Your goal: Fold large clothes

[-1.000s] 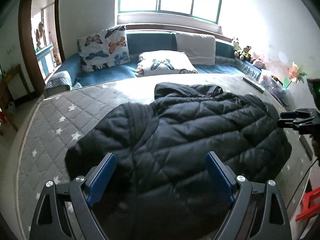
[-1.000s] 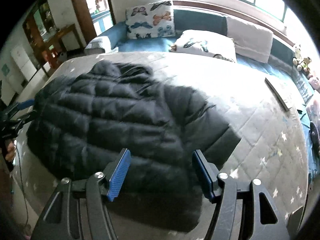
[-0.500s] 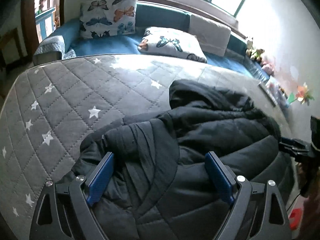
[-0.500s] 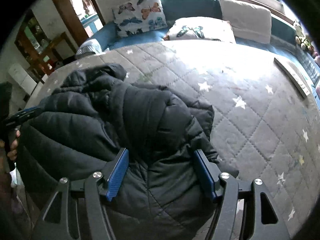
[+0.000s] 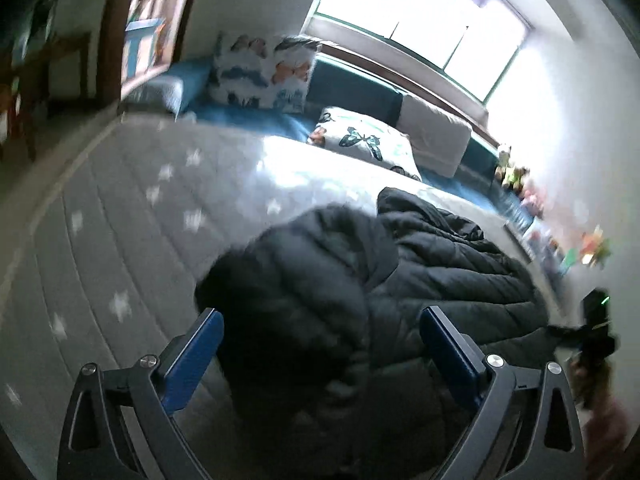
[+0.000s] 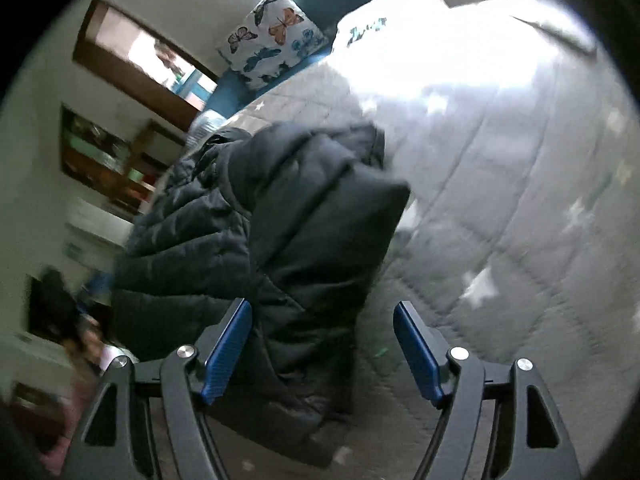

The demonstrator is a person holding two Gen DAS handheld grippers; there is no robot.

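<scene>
Black quilted jacket (image 5: 420,280) lengthwise along bed edge, hood toward pillows (image 5: 360,140).

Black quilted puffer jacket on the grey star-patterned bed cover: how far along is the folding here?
Done: both sleeves of the black quilted puffer jacket look folded in over its body on the grey star-patterned bed cover. In hand: nothing is gripped; the left hand-held gripper and right hand-held gripper are opening, with jacket fabric lying between the blue pads, unpinched. Left: folding the body itself, which appears not yet doubled over.

Both wrist views look steeply down, close over the same black jacket (image 5: 360,288) from opposite sides.
</scene>
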